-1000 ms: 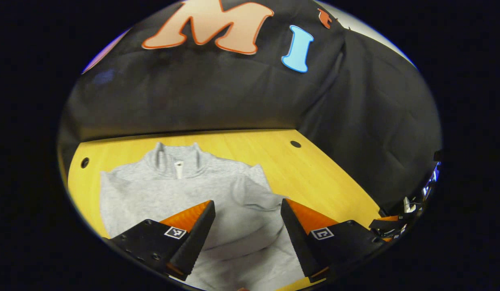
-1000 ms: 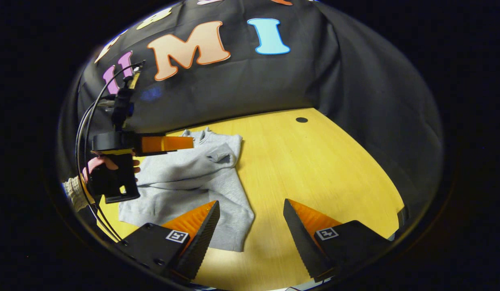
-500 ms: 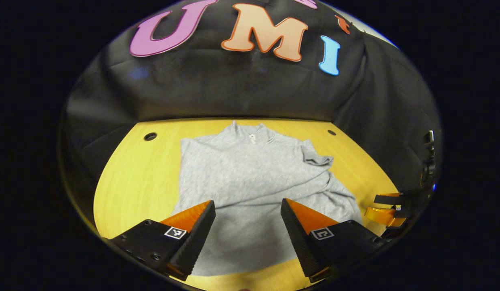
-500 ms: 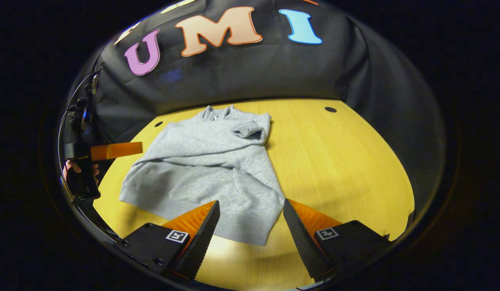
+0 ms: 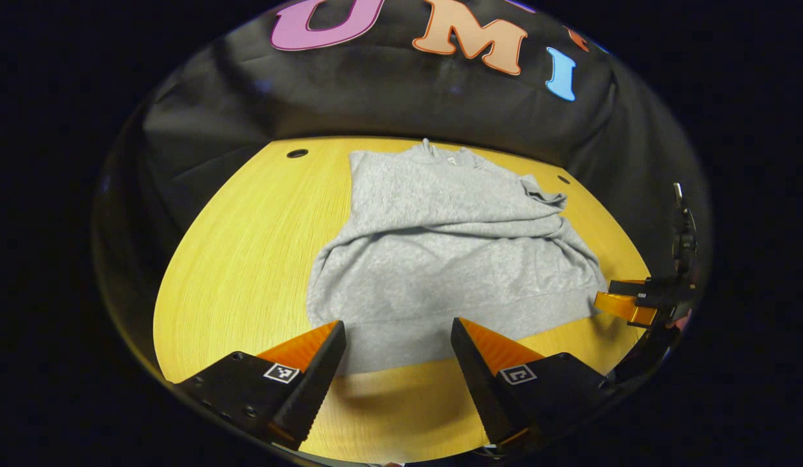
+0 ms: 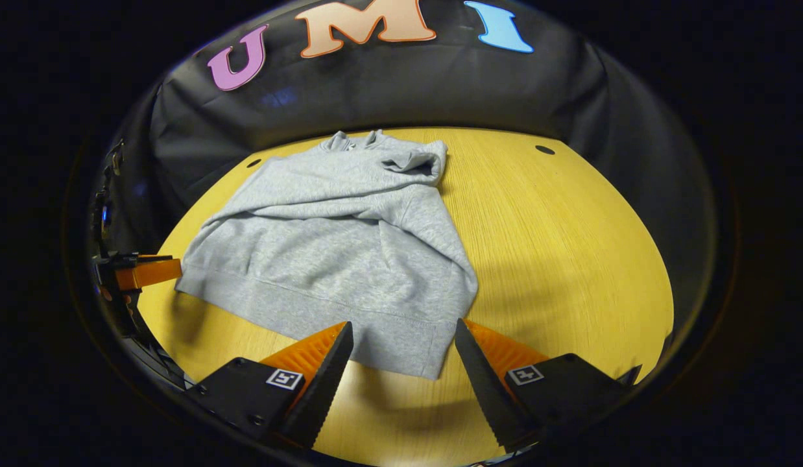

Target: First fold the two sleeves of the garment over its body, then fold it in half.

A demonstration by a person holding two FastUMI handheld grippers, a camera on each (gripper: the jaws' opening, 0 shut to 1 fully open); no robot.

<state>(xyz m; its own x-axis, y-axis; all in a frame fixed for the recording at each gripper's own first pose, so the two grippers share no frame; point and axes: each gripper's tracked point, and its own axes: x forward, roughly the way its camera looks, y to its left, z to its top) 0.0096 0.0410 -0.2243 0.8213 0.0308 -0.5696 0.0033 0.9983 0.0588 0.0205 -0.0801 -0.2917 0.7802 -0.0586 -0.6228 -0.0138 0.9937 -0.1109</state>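
Observation:
A grey sweatshirt [image 5: 440, 253] lies flat on the yellow wooden table [image 5: 246, 246], collar toward the far wall, both sleeves folded across its chest. In the right gripper view the same sweatshirt [image 6: 336, 246] has its hem nearest the camera. My left gripper [image 5: 398, 363] stands open just in front of the hem's left part, nothing between its fingers. My right gripper [image 6: 405, 363] is open at the hem's right corner, holding nothing. Each gripper also appears at the edge of the other's view: the right gripper [image 5: 625, 305] and the left gripper [image 6: 145, 272].
Black cloth walls close the table's far and side edges. Small dark holes [image 5: 297, 154] [image 6: 545, 150] sit in the tabletop near the back corners. Bare wood lies left of the garment [image 5: 233, 259] and right of it [image 6: 570, 246].
Both grippers have pulled back toward the near edge and now sit at the hem. The sweatshirt lies farther off in both views. Both stay open.

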